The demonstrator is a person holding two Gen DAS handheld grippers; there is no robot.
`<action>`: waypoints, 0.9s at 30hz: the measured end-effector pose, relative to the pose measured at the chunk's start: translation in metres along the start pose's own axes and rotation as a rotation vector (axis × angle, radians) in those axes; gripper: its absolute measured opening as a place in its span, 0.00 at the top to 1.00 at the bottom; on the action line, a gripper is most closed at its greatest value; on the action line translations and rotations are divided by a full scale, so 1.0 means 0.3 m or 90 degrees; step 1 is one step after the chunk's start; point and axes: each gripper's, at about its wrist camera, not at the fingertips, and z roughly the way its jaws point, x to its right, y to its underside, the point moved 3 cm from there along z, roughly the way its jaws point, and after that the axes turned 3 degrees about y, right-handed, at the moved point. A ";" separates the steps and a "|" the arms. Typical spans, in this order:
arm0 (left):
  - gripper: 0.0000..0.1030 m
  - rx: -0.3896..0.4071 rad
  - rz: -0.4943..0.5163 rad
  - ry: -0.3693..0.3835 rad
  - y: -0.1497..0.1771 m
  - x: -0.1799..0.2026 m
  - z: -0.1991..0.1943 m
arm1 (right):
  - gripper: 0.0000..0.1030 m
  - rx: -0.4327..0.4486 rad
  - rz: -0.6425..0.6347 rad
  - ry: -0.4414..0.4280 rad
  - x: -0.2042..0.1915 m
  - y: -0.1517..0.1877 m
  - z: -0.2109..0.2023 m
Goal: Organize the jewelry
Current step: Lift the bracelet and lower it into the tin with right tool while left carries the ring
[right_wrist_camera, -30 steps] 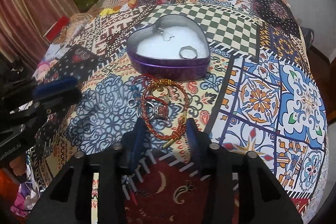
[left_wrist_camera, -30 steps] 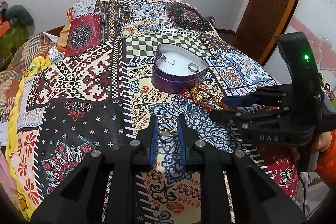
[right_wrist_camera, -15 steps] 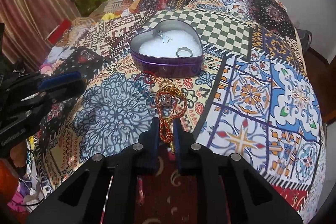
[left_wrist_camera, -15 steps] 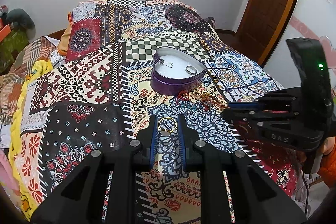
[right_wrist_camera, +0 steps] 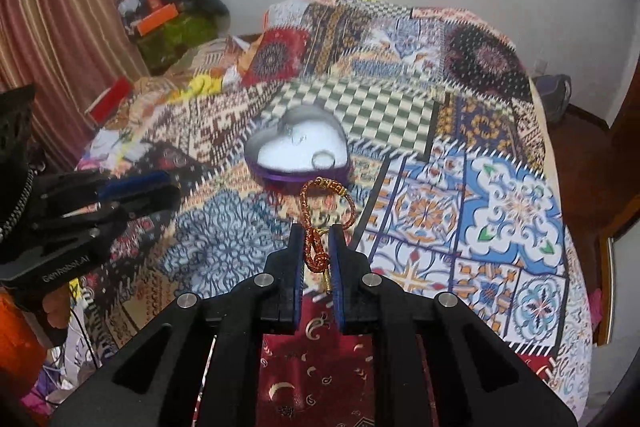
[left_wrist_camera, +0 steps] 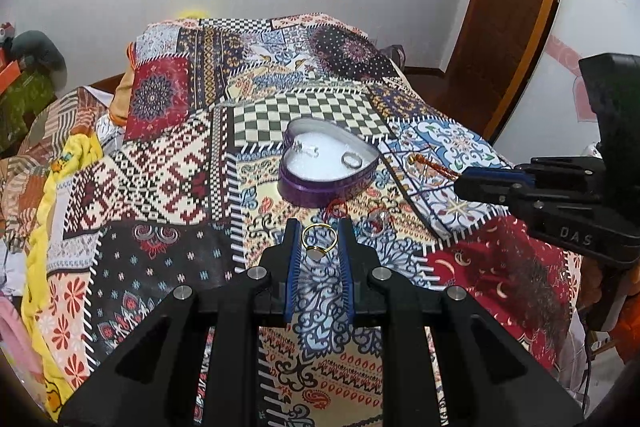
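Note:
A purple heart-shaped tin [left_wrist_camera: 362, 183] [right_wrist_camera: 344, 169] with white lining sits mid-bed; inside lie a silver ring [left_wrist_camera: 352, 159] [right_wrist_camera: 323, 159] and a small earring [left_wrist_camera: 306, 149]. My left gripper [left_wrist_camera: 319, 239] is shut on a gold ring [left_wrist_camera: 319, 242], held above the quilt in front of the tin. My right gripper [right_wrist_camera: 316, 247] is shut on an orange-red braided bracelet [right_wrist_camera: 320, 211], lifted just short of the tin; its loop also shows in the left wrist view [left_wrist_camera: 434, 165]. A red cord [left_wrist_camera: 336, 209] and a clear ring [left_wrist_camera: 376, 219] lie on the quilt.
The patchwork quilt [left_wrist_camera: 168, 163] covers the whole bed. Clutter and plush toys [right_wrist_camera: 180, 23] sit at the far left beside a curtain. A wooden door [left_wrist_camera: 516, 11] stands to the right. The bed edge drops off near me.
My right gripper closed on the braided bracelet and lifted it off the quilt toward the tin. My left gripper rose with the gold ring still in it.

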 end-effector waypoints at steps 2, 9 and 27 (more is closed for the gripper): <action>0.83 0.007 0.004 0.000 -0.020 0.003 -0.002 | 0.90 0.013 0.005 -0.001 0.004 -0.019 -0.009; 0.83 0.027 0.013 0.001 -0.081 0.004 0.008 | 0.90 0.046 0.018 -0.006 0.016 -0.079 -0.005; 0.83 0.018 0.024 -0.004 -0.172 -0.029 0.142 | 0.90 0.050 0.022 -0.047 0.014 -0.188 0.136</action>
